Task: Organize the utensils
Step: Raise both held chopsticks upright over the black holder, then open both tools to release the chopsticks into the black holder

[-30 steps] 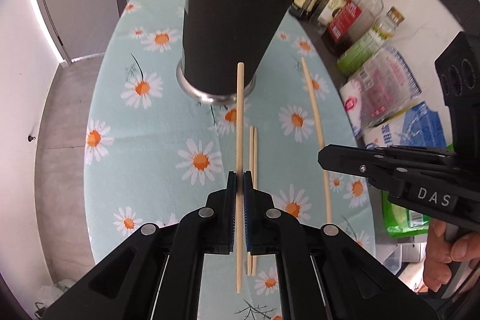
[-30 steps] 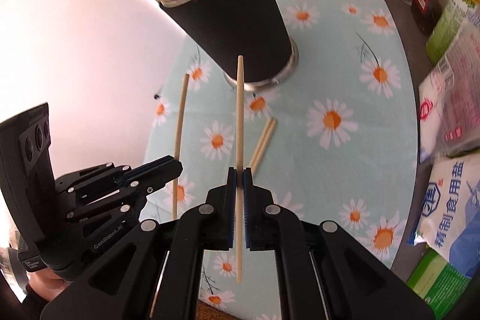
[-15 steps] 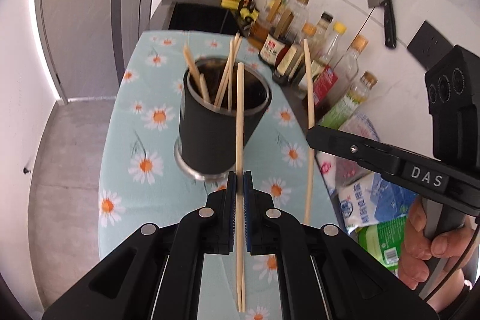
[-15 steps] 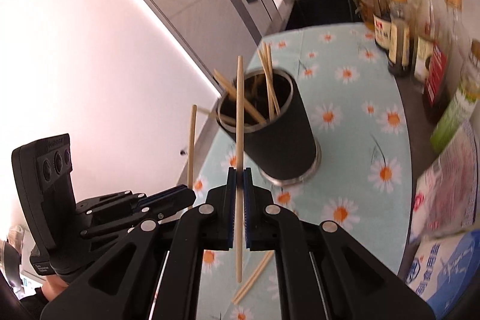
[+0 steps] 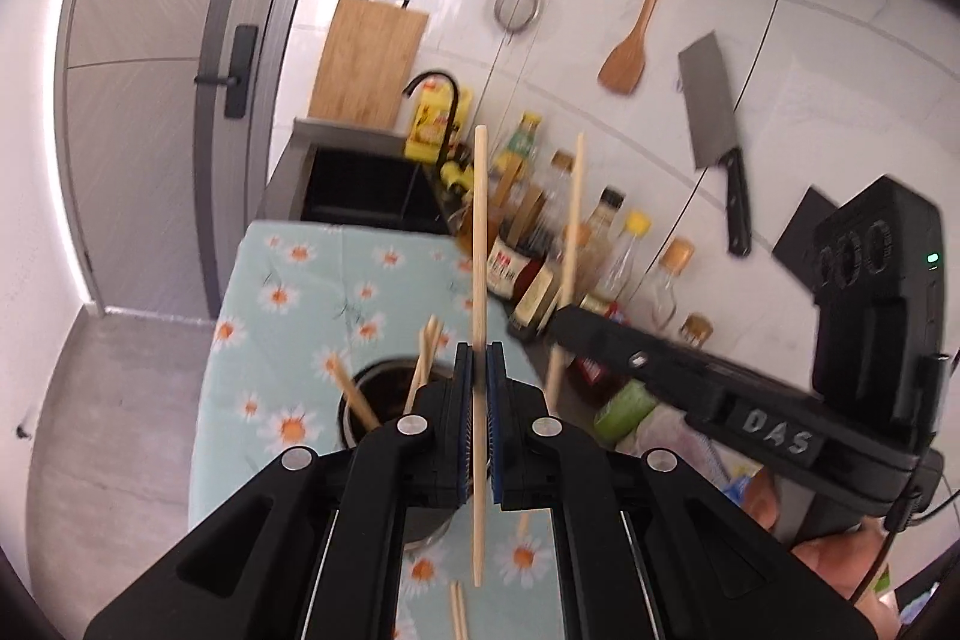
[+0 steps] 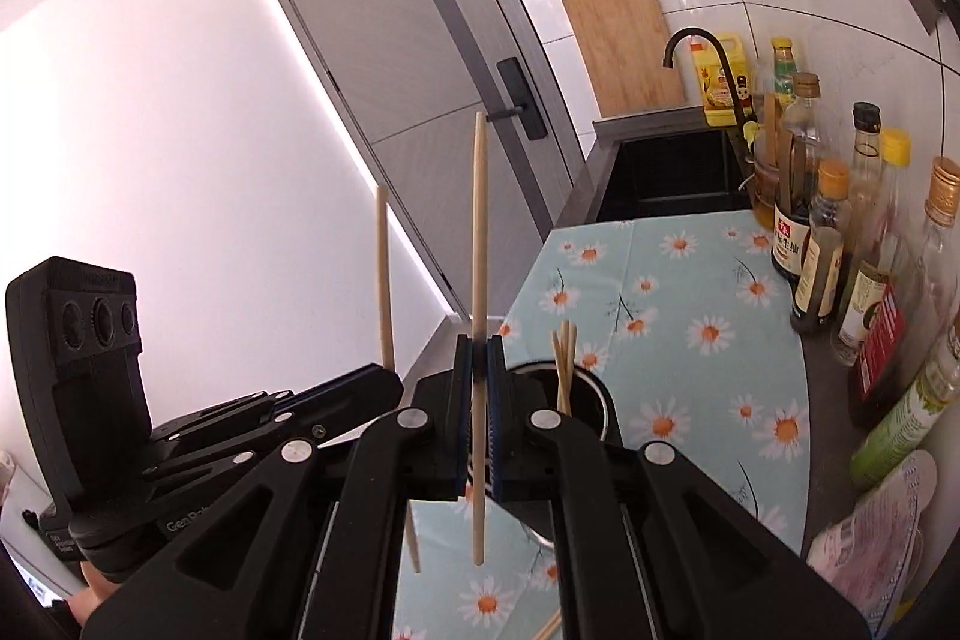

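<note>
My left gripper point(image 5: 479, 358) is shut on a wooden chopstick point(image 5: 480, 232) held upright above the table. My right gripper point(image 6: 479, 352) is shut on a second chopstick point(image 6: 479, 232), also upright. Each gripper shows in the other's view: the right one point(image 5: 690, 388) with its chopstick point(image 5: 570, 244), the left one point(image 6: 252, 418) with its chopstick point(image 6: 384, 280). The black utensil cup point(image 5: 384, 400) holds several chopsticks and sits just below and ahead of both grippers; it also shows in the right wrist view point(image 6: 585, 400). Two loose chopsticks point(image 5: 459, 610) lie on the daisy tablecloth point(image 5: 288, 316).
Sauce and oil bottles point(image 6: 840, 250) line the right edge by the wall. A black sink point(image 5: 366, 187) and faucet sit beyond the table. Food bags point(image 6: 876, 520) lie at the right. A cleaver point(image 5: 717, 130) and a wooden spatula point(image 5: 630, 52) hang on the wall.
Both grippers have risen and tilted up with their chopsticks. The cup has dropped from the middle of each view to below the fingertips.
</note>
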Available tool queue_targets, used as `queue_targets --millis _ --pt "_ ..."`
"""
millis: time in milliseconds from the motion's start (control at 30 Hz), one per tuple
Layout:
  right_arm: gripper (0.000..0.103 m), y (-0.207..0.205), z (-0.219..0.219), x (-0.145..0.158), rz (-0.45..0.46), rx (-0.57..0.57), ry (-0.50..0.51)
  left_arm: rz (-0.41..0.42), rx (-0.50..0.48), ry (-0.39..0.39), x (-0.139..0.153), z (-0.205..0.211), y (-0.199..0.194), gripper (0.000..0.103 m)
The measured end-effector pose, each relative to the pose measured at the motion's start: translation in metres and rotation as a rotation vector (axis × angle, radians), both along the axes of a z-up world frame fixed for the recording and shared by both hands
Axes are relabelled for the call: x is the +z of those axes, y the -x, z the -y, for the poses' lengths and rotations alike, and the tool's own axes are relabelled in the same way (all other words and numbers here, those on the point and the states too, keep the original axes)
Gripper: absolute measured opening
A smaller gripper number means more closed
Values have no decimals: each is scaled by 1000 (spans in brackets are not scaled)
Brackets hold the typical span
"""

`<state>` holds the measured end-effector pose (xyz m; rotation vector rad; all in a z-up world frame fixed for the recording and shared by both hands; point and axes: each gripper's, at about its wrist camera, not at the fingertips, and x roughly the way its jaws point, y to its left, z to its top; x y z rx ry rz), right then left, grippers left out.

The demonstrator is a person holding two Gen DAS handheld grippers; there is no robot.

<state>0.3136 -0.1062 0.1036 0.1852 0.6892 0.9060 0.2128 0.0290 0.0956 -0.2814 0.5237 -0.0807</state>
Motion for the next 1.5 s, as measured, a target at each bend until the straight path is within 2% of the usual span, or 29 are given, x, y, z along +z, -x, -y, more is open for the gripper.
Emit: queue_targets --millis 233,467,533,567,600,700,1033,1367,1500 --pt "6 -12 -12 15 65 -31 -20 151 9 -1 4 -11 -14 4" --pt "6 -27 -20 9 74 -49 -25 212 48 -2 -5 -23 -17 5" --pt "12 -31 -21 4 58 -59 -19 201 59 -6 -6 -26 -20 5" --pt "24 -34 -22 0 41 -68 -11 195 56 6 -7 -29 -22 5" --pt "27 -36 -21 -2 34 -65 -15 183 54 19 -7 -31 -24 6" --pt "27 -36 -20 -4 32 -68 -18 175 65 20 -8 -34 -24 14" --pt "27 -24 -5 6 37 -76 -41 154 73 21 -8 -36 -14 14" --pt "27 5 16 15 -11 -45 -79 136 74 -12 2 -22 17 14" --pt "34 19 25 12 -48 -20 -68 106 62 -32 2 -14 36 14"
